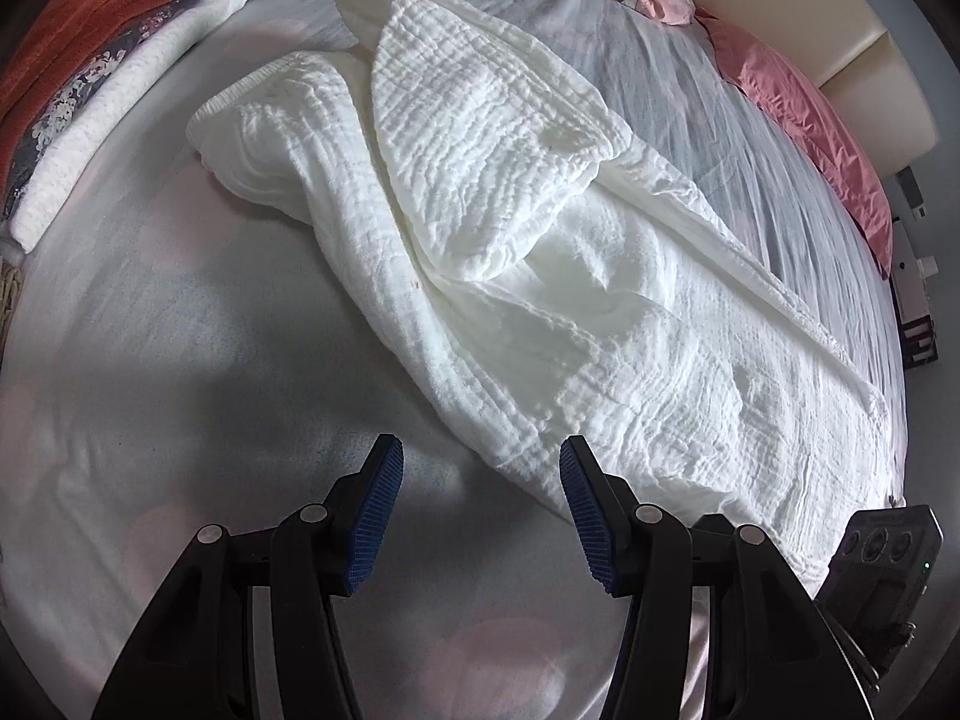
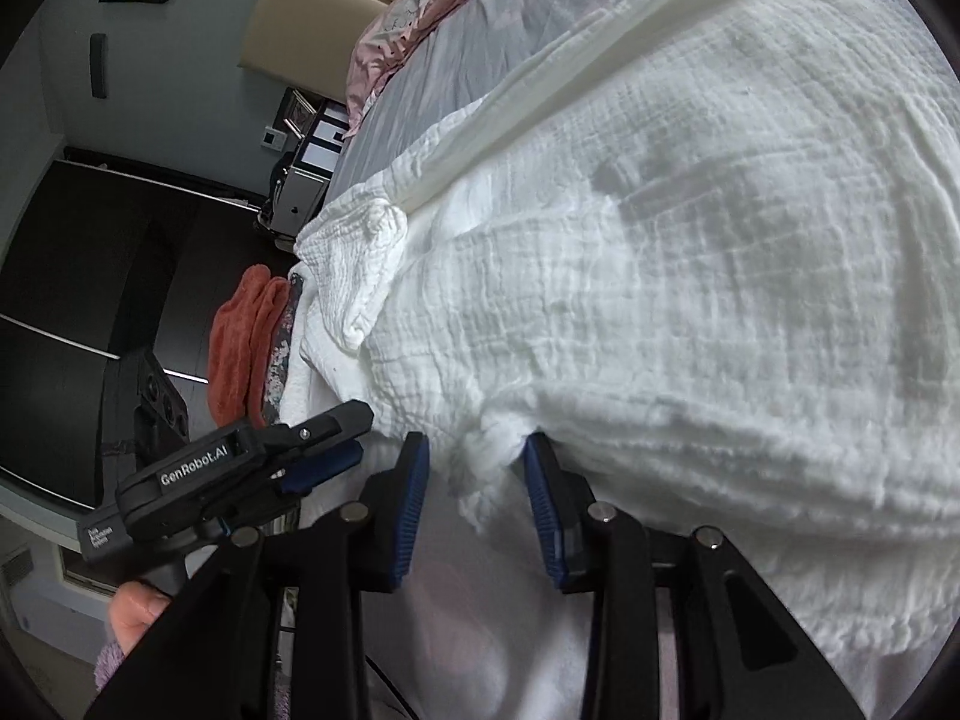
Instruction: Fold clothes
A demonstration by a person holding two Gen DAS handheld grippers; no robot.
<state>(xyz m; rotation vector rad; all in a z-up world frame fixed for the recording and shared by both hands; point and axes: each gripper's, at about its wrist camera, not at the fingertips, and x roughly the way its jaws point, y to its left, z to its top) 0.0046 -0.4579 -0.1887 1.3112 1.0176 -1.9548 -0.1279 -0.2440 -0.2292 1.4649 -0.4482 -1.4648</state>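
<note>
A white crinkled garment (image 1: 540,252) lies rumpled across the grey bed sheet (image 1: 150,360). My left gripper (image 1: 480,462) is open and empty, just above the sheet at the garment's near edge. In the right wrist view the same garment (image 2: 660,270) fills the frame. My right gripper (image 2: 477,450) is open, with a bunched edge of the cloth lying between its blue pads (image 2: 543,498); the jaws stand apart and do not pinch it. The left gripper (image 2: 318,450) also shows in the right wrist view, to the left of the right one.
A stack of folded clothes, orange (image 1: 90,6), floral and white (image 1: 120,114), lies at the bed's left edge. Pink pillows (image 1: 804,120) and a beige headboard (image 1: 810,6) stand at the far right. A dark floor and a bedside cabinet (image 2: 300,180) lie beyond the bed.
</note>
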